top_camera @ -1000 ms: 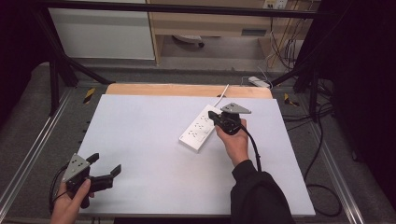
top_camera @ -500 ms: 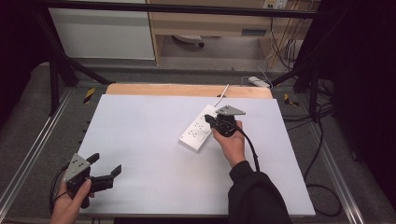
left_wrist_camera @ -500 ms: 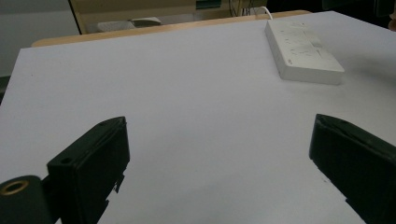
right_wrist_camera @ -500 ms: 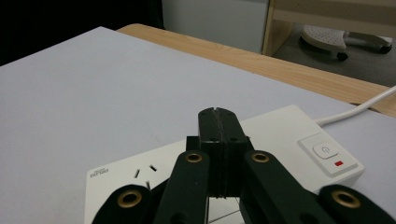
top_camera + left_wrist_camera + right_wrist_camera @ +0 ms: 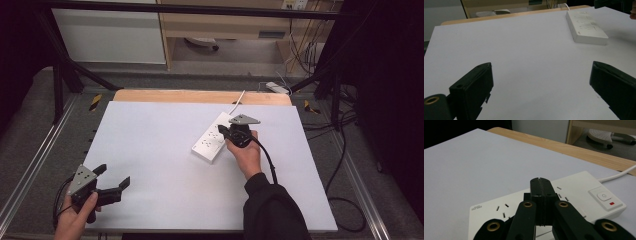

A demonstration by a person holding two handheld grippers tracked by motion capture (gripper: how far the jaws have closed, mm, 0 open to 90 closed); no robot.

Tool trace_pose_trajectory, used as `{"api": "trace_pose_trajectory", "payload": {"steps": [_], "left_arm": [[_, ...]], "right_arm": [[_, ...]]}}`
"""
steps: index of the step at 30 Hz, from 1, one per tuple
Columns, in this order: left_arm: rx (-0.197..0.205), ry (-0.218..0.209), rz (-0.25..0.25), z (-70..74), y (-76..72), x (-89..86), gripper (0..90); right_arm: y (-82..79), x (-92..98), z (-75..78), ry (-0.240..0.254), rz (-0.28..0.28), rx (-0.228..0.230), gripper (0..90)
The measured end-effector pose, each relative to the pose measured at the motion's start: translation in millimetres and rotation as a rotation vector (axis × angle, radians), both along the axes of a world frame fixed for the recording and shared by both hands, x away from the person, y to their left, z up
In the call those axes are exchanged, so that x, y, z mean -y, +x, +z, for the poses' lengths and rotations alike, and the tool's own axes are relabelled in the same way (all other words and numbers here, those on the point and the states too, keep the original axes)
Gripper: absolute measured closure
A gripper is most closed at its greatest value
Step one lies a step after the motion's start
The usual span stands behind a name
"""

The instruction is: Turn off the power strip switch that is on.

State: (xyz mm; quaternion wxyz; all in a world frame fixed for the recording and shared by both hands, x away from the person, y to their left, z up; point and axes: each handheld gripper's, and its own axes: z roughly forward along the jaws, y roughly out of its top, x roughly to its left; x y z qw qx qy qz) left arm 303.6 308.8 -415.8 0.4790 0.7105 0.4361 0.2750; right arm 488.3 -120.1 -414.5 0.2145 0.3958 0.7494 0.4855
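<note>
Power strip (image 5: 214,137): white, lying flat and slanted on the white counter (image 5: 150,150), right of centre, its cord running off the far wooden edge; in the right gripper view its rocker switch (image 5: 603,195) with a red mark sits at the far-right end, socket slots (image 5: 504,210) to the left
Left hand-held gripper (image 5: 112,177): held low at the counter's near-left corner, jaws spread wide and holding nothing; its own view shows bare white surface between the two jaws, the strip well apart at the far right
Right hand-held gripper (image 5: 222,131): jaws pressed together with nothing seen between them, tip down over the middle of the strip; whether it touches the face cannot be told
What changed: over the last second the right hand has drawn a little nearer to the person and leftward along the strip; the left has not moved, and the strip lies as before
What that means: judged as the closed tip working along the strip's top face, perhaps lining up for a press; the switch is well to the right of the tip
Edges: strip sits well inside the counter on all sides; far edge nearest
Open room: broad bare counter to the left and toward the person; right margin narrower, with cables on the floor beyond
</note>
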Motion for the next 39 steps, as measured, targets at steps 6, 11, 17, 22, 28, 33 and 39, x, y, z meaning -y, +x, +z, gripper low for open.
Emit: {"api": "trace_pose_trajectory", "payload": {"steps": [6, 11, 17, 22, 28, 33, 39], "left_arm": [[0.0, 0.001, 0.0, 0.0, 0.0, 0.1, 5.0], [0.0, 0.002, -0.001, -0.1, 0.0, 0.1, 5.0], [-0.001, 0.003, -0.002, -0.2, 0.1, 0.3, 5.0], [-0.003, 0.002, -0.003, -0.5, 0.1, 0.7, 5.0], [-0.002, 0.006, -0.003, -0.6, 0.1, 0.9, 5.0], [-0.002, 0.006, -0.004, -0.6, 0.1, 0.9, 5.0], [-0.002, 0.006, -0.003, -0.7, 0.1, 0.9, 5.0]], "right_arm": [[0.5, -1.2, -2.3, -0.004, 0.002, -0.005, 90.0], [1.1, -1.3, -3.8, -0.006, 0.001, -0.009, 90.0], [1.6, -1.4, -6.0, -0.013, 0.002, -0.015, 90.0], [2.4, -1.0, -9.4, -0.018, 0.001, -0.023, 90.0], [2.6, -1.7, -12.2, -0.02, -0.003, -0.034, 90.0], [3.6, -2.5, -14.1, -0.024, -0.001, -0.036, 90.0], [4.1, -3.4, -16.1, -0.028, 0.003, -0.04, 90.0]]}}
